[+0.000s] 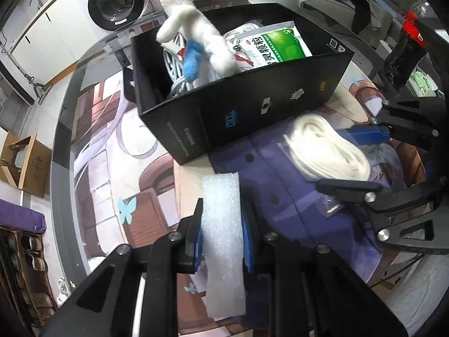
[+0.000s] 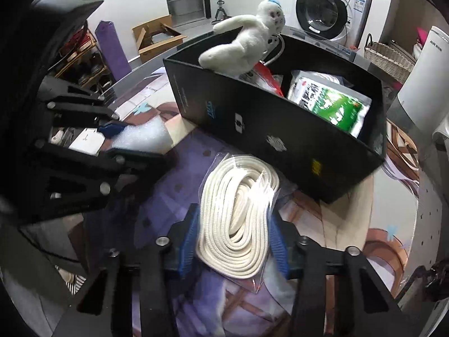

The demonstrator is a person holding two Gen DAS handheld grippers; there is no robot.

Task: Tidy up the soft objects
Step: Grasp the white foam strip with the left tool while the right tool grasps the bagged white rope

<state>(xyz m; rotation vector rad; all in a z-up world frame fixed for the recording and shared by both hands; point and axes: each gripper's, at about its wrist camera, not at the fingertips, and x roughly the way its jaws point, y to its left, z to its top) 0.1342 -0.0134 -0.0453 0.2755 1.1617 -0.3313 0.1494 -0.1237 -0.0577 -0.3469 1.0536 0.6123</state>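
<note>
My left gripper is shut on a white foam strip just above the printed table mat; the strip also shows in the right wrist view. My right gripper is closed around a bagged coil of white rope, which also shows in the left wrist view lying on the mat. A black box stands behind both. It holds a white plush toy with a blue part, a green packet and white cables. The plush toy leans over the box's rim.
A dark bottle with a red label stands at the table's right. A washing machine, a wicker basket, a white appliance and a cardboard box on the floor lie beyond the table edge.
</note>
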